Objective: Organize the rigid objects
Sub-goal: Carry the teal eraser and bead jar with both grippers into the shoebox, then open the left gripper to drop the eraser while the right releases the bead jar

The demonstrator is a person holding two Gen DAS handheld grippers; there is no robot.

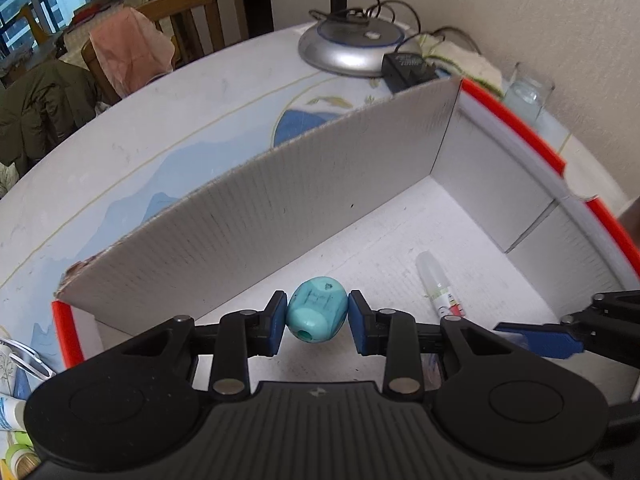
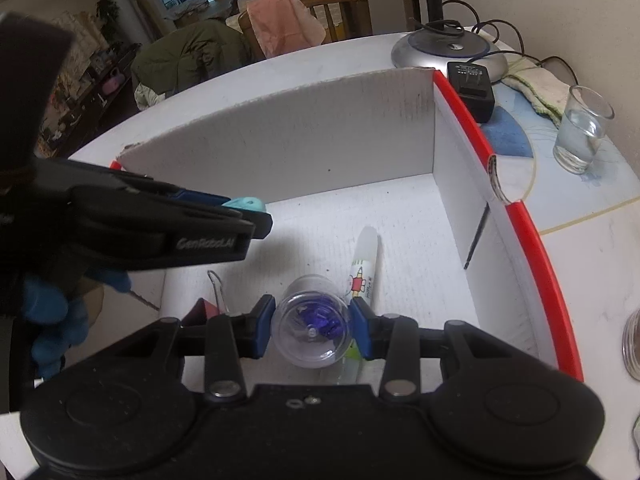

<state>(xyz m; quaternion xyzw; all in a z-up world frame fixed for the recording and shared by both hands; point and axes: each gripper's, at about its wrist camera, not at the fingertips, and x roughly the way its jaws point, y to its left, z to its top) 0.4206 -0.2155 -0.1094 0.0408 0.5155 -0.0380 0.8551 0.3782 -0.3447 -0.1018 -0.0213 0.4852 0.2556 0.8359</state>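
My left gripper (image 1: 318, 318) is shut on a teal egg-shaped sharpener (image 1: 317, 316) and holds it above the floor of the white cardboard box (image 1: 280, 204) with red edges. My right gripper (image 2: 311, 326) is shut on a clear round container (image 2: 310, 322) with blue bits inside, also over the box (image 2: 280, 144). A white marker (image 1: 438, 286) lies on the box floor; it also shows in the right wrist view (image 2: 366, 264). The left gripper (image 2: 244, 210) enters the right view from the left, with the sharpener (image 2: 246, 203) at its tip. The right gripper's fingertip (image 1: 536, 338) shows at the right of the left view.
A silver lamp base (image 1: 348, 46) and a black adapter (image 1: 406, 70) stand behind the box. A glass of water (image 2: 582, 130) stands to the right of the box. A binder clip (image 2: 216, 292) lies in the box. Tubes (image 1: 12, 412) lie left of the box.
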